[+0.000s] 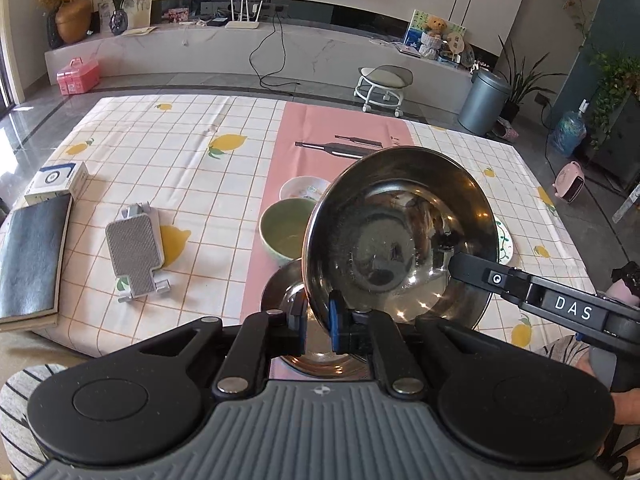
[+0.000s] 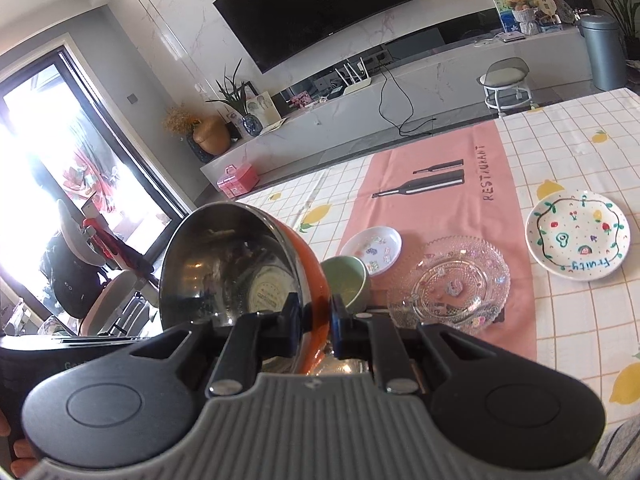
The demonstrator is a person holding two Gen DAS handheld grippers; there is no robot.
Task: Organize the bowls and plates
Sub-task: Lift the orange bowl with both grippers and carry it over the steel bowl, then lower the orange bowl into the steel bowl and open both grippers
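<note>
While both of my tongs are clamped on bowls, neither bowl rests on the table (image 1: pixel 168 152). My left tongs (image 1: pixel 316 320) pinch the near rim of a shiny stainless-steel bowl (image 1: pixel 396 236), which is tilted up on edge with its hollow facing back toward me. Under these tongs, partly hidden by them, another steel bowl (image 1: pixel 284 296) sits on the pink strip of the cloth. Just beyond it and left of the lifted bowl stands a pale green ceramic bowl (image 1: pixel 284 232), and behind that a small white saucer with coloured prints (image 1: pixel 302 188). My right tongs (image 1: pixel 460 268) reach in from the right side of this view, their tip over the lifted bowl's rim; whether they touch it I cannot tell. Seen from the right wrist, my right tongs (image 2: pixel 316 320) are closed on the rim of a steel-lined bowl with an orange outside (image 2: pixel 236 264), held tilted with its mouth turned to the left. Just right of these tongs sits the same pale green ceramic bowl (image 2: pixel 346 284), with the small white saucer (image 2: pixel 372 250) beyond it. Further right of the tongs lies a clear cut-glass plate (image 2: pixel 452 280), and well off to the right a white plate painted with fruit and a green vine border (image 2: pixel 576 240). Far left of my left tongs lie a grey mesh-faced stand (image 1: pixel 136 248), a dark notebook (image 1: pixel 32 264) and a small white box (image 1: pixel 56 180).
</note>
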